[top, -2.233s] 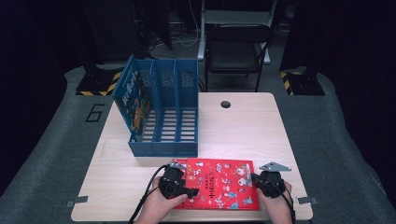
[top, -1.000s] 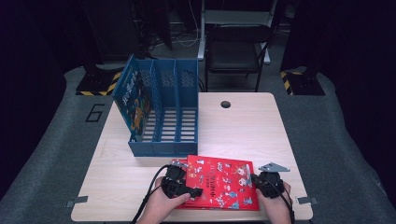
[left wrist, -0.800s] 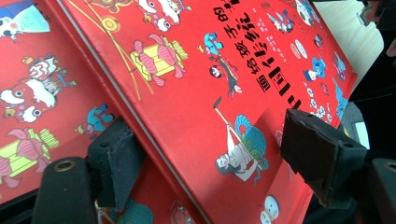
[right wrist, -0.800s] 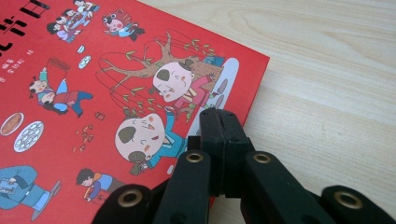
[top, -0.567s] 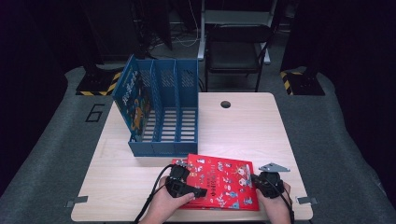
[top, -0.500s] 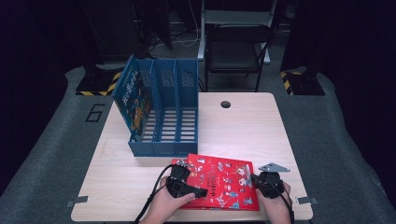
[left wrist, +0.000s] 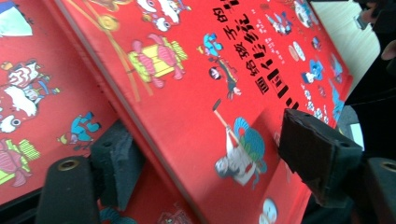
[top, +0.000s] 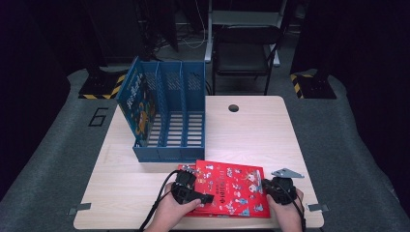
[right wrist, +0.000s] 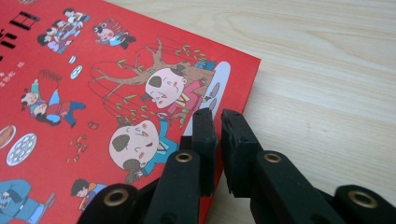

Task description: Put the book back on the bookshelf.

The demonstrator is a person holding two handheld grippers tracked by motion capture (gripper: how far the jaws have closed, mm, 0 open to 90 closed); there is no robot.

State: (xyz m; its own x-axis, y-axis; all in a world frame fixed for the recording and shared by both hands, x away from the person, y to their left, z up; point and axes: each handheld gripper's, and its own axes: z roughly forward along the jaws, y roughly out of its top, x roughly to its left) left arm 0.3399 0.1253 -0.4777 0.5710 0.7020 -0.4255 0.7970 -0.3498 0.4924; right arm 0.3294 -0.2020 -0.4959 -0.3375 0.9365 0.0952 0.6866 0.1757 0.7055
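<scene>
We work on the red picture book, which lies at the near edge of the wooden table, at about six o'clock from the blue file rack standing behind it at roughly eleven o'clock. Our left gripper sits at the book's nine o'clock edge with its jaws standing wide: in the left gripper view the lifted front cover slants between the two pads, one pad under it and one over it, with clear gap on both sides, so nothing is clamped yet. Our right gripper rests at the three o'clock edge; in the right gripper view its jaws stand nearly together with a narrow slit between them, having just been opening a little, and the book's corner lies beside and beneath the left pad, not pinched. To do this step well, we judge we should close the left jaws squarely on the raised edge, deep enough that it does not slip out, while the right tongs press or catch the far corner so the book does not skate across the table. We should lift evenly, keeping the spine from sagging, before we swing toward an empty slot of the rack.
</scene>
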